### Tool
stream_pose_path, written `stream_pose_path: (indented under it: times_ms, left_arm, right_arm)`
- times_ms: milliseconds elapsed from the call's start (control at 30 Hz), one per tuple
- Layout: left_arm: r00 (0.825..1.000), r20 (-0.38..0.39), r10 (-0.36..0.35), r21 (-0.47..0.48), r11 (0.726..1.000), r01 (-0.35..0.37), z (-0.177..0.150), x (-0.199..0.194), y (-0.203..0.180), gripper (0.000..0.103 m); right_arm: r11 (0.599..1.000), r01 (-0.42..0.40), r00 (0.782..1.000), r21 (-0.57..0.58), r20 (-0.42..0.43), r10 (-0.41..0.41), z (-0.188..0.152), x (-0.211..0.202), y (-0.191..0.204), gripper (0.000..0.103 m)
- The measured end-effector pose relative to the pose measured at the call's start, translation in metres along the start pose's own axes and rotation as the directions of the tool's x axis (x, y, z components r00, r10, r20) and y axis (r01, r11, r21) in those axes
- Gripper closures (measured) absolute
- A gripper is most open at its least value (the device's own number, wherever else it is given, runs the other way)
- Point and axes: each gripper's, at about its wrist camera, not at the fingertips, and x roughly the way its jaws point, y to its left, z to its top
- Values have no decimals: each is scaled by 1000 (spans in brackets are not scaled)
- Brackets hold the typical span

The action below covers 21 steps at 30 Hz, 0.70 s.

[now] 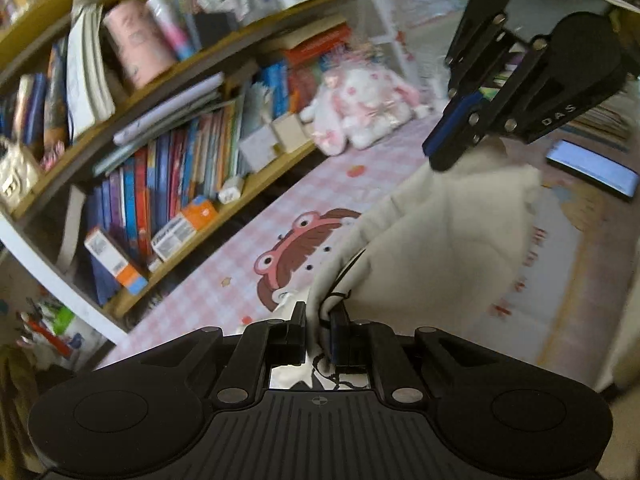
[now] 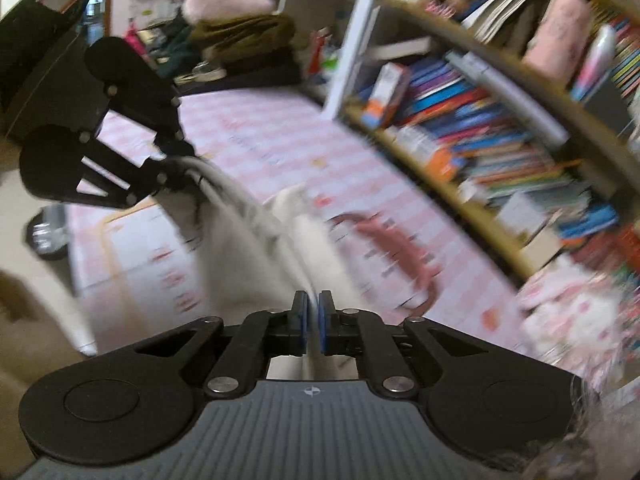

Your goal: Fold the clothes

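White garment between both clamped grippers

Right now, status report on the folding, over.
Both grippers, left and right, shut on white garment. Garment lifted over pink mat. Nothing in the way.

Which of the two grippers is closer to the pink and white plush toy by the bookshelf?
Right. The right gripper, shut on the white garment, hangs just beside the plush toy; the left gripper, gripping that garment too, sits farther back.

The left gripper points downward, its jaws nearly together, pinching white cloth. The right gripper, at two o'clock in the left view, is likewise clamped on the cloth.
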Motion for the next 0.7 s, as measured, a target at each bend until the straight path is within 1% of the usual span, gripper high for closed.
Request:
stream_pose_path:
  times_ms: [67,167,200,267,300,333,367,400,433,500,600,667,700]
  left_arm:
    - [1000,-21,-19,-32,999,19,1,23,8,92]
    - [999,-35,-42,-74,996,39,2,43,16,92]
    - [999,-32,-43,-74,996,40,3,46,16,92]
    - [999,-26,-44,-74,996,42,4,50,16,92]
    - [999,-20,-45,-49,998,43,3,48,14,92]
    - [999,-14,-45,-17,999,45,3,45,12,92]
    - [999,-7,-44,10,999,44,2,42,10,93]
    - [999,4,-45,27,999,45,1,39,10,93]
    - [999,17,-47,41,998,46,-1,36,9,93]
    - [998,43,-52,69,996,49,-3,29,7,94]
    - [993,101,-64,147,988,48,-10,12,1,95]
    - [988,136,-76,203,978,47,-16,2,-4,95]
    - [985,154,-82,231,972,45,-18,-3,-6,95]
  right_arm:
    - [999,38,999,0,10,-38,8,9,-11,100]
    - [997,69,998,22,-14,-69,10,36,-28,100]
    - [996,82,996,39,-24,-81,10,44,-35,100]
    - [989,83,996,125,-39,-78,7,53,-51,99]
    - [983,57,998,176,-32,-52,4,52,-60,93]
    - [973,17,1000,229,-16,-13,0,49,-69,69]
    - [963,-30,1000,269,1,31,-5,45,-77,51]
    - [957,-70,997,280,13,70,-10,41,-80,24]
    - [955,-104,995,278,21,102,-14,37,-82,20]
    - [946,-161,987,282,27,160,-23,32,-84,18]
    - [932,-196,978,306,-10,209,-36,42,-87,17]
    - [928,-204,972,313,-47,230,-44,53,-87,17]
    - [924,-220,966,313,-58,250,-47,58,-87,17]
